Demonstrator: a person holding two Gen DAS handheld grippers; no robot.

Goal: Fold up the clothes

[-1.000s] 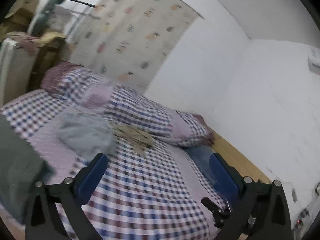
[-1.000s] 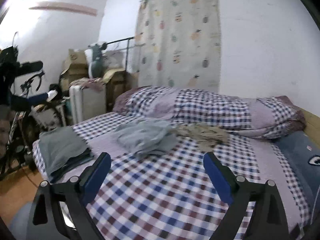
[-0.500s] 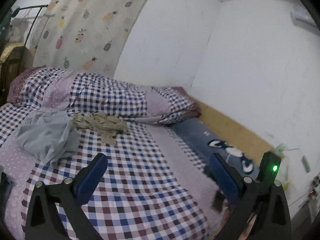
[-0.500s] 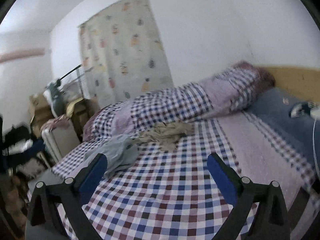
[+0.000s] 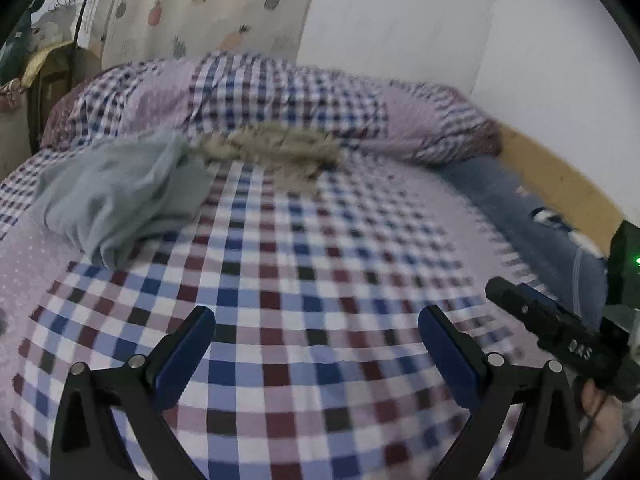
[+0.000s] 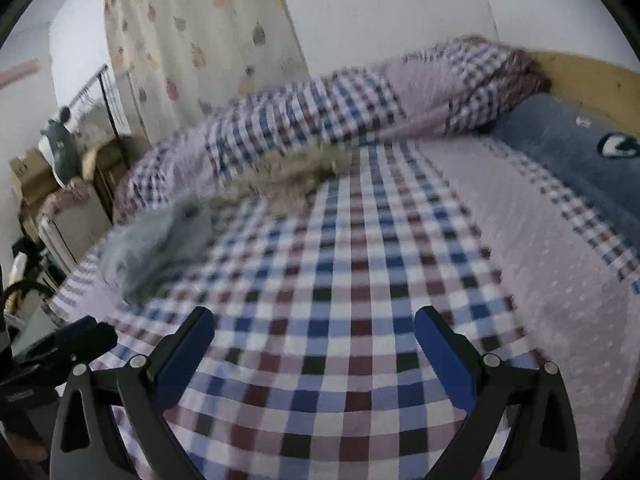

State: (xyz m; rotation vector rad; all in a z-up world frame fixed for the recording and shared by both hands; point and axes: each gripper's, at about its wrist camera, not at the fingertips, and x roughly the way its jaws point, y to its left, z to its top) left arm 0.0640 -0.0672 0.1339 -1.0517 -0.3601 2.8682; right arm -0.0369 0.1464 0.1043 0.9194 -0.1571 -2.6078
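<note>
Above the checked bed [image 5: 304, 264], left claw [image 5: 316, 328] and right claw [image 6: 314, 326] hover level, jaws spread wide, gripping nothing. Crumpled grey garment [image 5: 116, 192] lies at ten o'clock, tan garment [image 5: 280, 152] at twelve.

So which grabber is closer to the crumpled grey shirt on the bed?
Left, most likely. The grey shirt lies ahead and left of the open left gripper. From the open right gripper it sits farther off to the left, near the bed's edge.
</note>
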